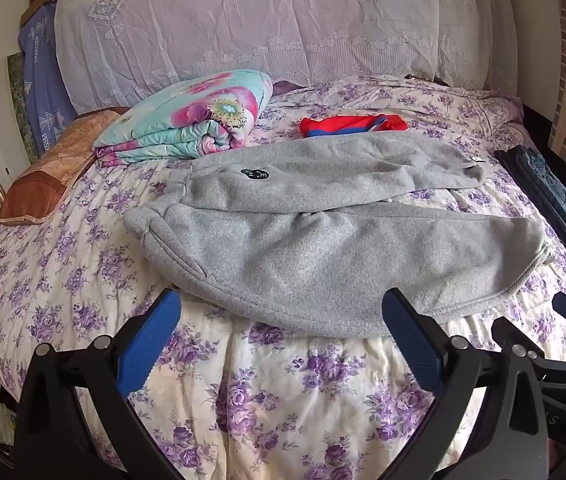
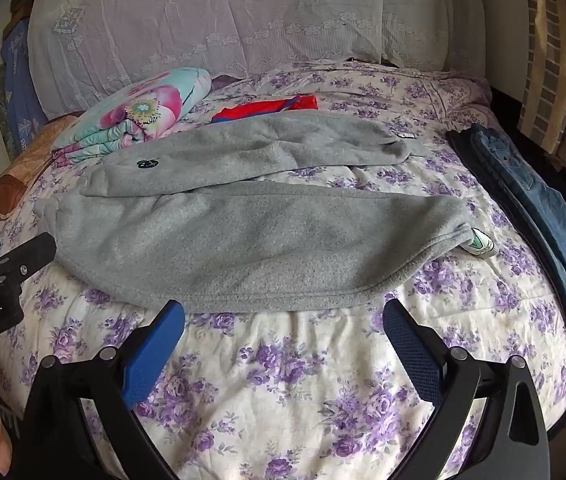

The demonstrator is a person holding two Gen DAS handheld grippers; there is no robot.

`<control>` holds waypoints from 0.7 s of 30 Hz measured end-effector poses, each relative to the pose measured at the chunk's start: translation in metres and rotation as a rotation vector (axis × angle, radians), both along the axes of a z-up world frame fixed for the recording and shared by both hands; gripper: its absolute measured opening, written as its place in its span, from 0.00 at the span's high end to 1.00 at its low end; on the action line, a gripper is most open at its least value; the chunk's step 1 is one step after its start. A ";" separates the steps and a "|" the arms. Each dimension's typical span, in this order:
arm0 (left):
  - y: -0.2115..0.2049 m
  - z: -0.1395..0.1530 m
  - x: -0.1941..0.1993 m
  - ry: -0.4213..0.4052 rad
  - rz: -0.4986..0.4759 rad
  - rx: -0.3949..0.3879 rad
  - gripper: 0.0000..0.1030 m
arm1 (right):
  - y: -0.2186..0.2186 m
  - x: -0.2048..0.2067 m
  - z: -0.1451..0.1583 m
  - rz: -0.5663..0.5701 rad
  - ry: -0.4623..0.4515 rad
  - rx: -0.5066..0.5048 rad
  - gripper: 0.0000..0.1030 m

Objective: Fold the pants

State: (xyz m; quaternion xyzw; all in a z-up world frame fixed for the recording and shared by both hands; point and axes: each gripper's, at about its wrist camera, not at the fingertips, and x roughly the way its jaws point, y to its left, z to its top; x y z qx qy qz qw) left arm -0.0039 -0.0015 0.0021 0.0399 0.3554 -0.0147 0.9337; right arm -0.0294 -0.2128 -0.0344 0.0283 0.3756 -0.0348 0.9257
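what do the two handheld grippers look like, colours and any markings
Both the left gripper and right gripper have black angular frames with silver pivot bolts and textured blue fingers. White lettering ending "enRobot.AI" marks the left gripper's black body in the right wrist view. No sleeve shows.

Grey pants [image 1: 323,248]; purple-flowered cream bedspread [image 1: 275,392]; blue jeans [image 2: 543,216]; red-blue cloth [image 1: 353,125]

The red cloth [image 2: 267,110] beyond the tongs is partly hidden behind the grey pants [image 2: 243,236]; the jeans [image 2: 555,240] run off the right edge.
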 end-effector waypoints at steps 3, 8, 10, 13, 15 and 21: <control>-0.001 0.000 0.003 0.000 -0.002 0.000 0.05 | 0.000 -0.001 0.001 0.000 0.001 -0.001 0.03; -0.002 0.000 0.003 -0.002 0.000 0.001 0.05 | -0.001 -0.002 0.002 0.001 0.000 -0.001 0.03; -0.001 0.000 0.002 -0.002 0.000 0.000 0.05 | 0.000 -0.002 0.002 0.001 0.000 -0.001 0.03; -0.001 0.000 0.002 -0.002 -0.001 -0.001 0.05 | -0.001 -0.002 0.002 0.001 0.000 0.000 0.03; -0.002 0.000 0.002 -0.003 0.000 0.001 0.05 | -0.001 -0.002 0.003 0.002 -0.001 -0.001 0.03; -0.001 0.000 0.002 -0.005 0.001 0.000 0.05 | -0.001 -0.003 0.003 0.002 -0.001 -0.002 0.03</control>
